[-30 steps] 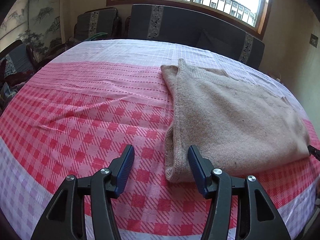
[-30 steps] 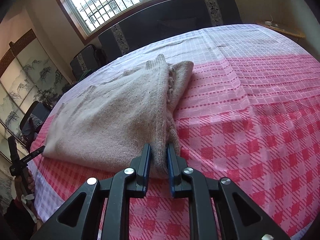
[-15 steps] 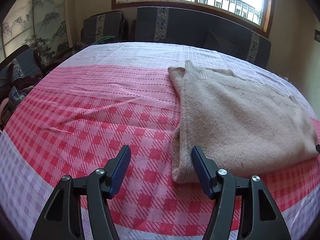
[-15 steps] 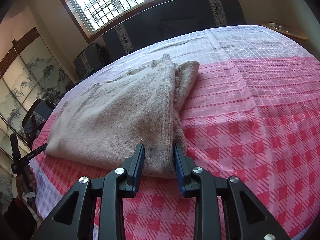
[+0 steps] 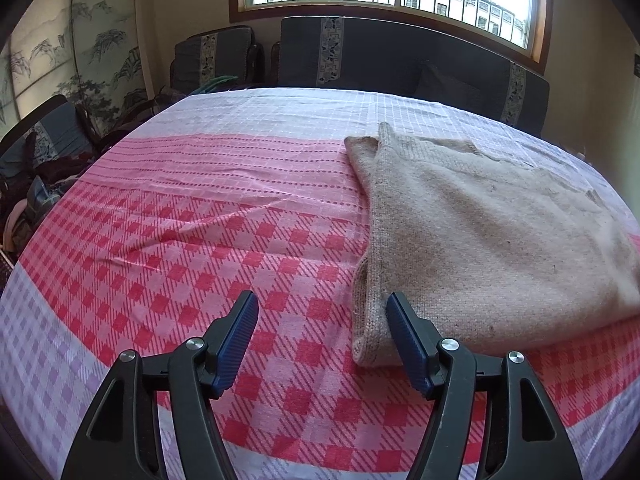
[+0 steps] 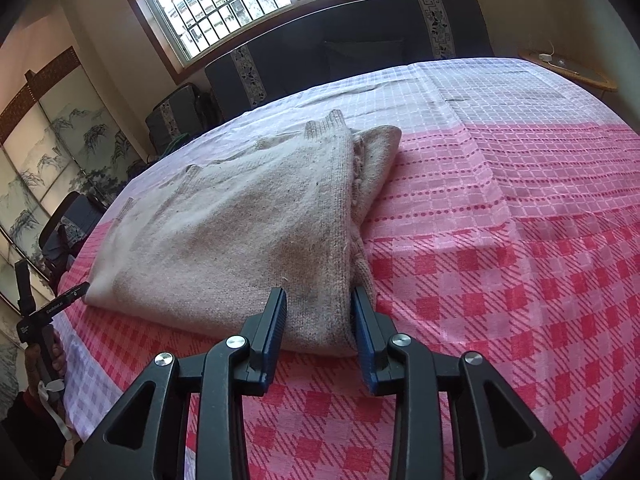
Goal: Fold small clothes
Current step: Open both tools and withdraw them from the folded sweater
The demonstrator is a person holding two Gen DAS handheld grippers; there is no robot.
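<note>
A beige knitted sweater lies folded flat on the table's pink and red checked cloth. My left gripper hovers at its near left corner. Its jaws are opening, with only cloth and the sweater's edge between them, and the right finger stands beside the fold. In the right wrist view the sweater has its near right corner between the fingers of my right gripper. Those jaws stand parted on either side of the corner and do not squeeze it.
A dark sofa and a barred window stand behind the table. Chairs and a painted screen are on the left. A small wooden side table sits at the far right. A hand holds the other gripper's handle at the left edge.
My right gripper's jaws, shut on the sweater's corner a second ago, have parted and let it settle. The left jaws have widened a little.
</note>
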